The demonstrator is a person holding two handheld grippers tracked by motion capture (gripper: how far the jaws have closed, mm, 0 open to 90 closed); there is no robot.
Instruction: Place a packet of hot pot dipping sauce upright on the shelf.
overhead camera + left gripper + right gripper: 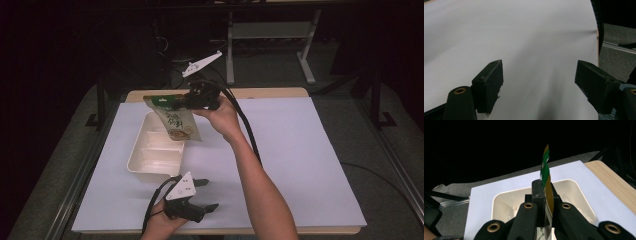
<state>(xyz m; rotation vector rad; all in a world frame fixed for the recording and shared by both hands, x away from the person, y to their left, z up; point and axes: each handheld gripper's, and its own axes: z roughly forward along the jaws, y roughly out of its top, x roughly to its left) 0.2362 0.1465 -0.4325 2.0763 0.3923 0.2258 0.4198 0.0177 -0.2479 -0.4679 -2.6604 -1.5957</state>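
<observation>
Above the far end of the cream tray (142,162), a green and tan snack pouch (175,120) hung in the air, clamped by its top edge in the right gripper (192,101). In the right gripper view the pouch (546,182) stood edge-on between the two black jaws, which were closed tight against it, with the tray (579,195) directly below. The tray was a pale rectangular container with inner dividers, lying on the white sheet (300,150) that covered the tabletop (270,92), left of centre. The right hand (222,117) reached in from the near side, its forearm crossing the middle of the sheet, and a black cable trailed back along it.

Near the front edge, just near of the tray, the left gripper (205,195) was held low over the sheet by the left hand (160,225). In the left gripper view its jaws stood wide apart and held nothing, with bare white sheet (524,37) between them.
</observation>
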